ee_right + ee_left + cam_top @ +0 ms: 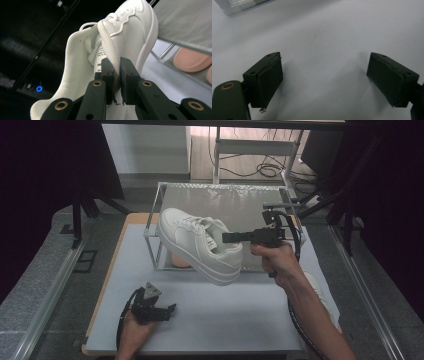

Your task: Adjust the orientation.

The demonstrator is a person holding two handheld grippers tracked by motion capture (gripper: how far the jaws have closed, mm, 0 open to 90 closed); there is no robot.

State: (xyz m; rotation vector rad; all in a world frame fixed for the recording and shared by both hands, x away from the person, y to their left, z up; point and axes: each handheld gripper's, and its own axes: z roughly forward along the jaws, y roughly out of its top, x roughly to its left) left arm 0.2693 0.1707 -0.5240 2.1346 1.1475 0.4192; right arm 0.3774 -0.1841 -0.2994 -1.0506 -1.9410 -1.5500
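Observation:
A white sneaker [200, 242] hangs in the air in front of a metal rack [155, 215], toe toward the far left. My right gripper [226, 238] is shut on the sneaker's collar beside the tongue. Close up in the right gripper view, the two black pads [128, 75] pinch the white sneaker [120, 32] wall and a lace end. My left gripper [172, 309] rests low near the table's front left, held by a hand. Seen from the left gripper view, its jaws stand wide apart over bare white table [324, 37], and my left gripper [324, 82] is open with nothing between them.
The rack has a shiny top shelf [225, 202] and a lower level where a pink object [177, 261] lies. Another white shoe [317, 287] sits partly hidden behind the right forearm. The white table [240, 315] stretches wide in front.

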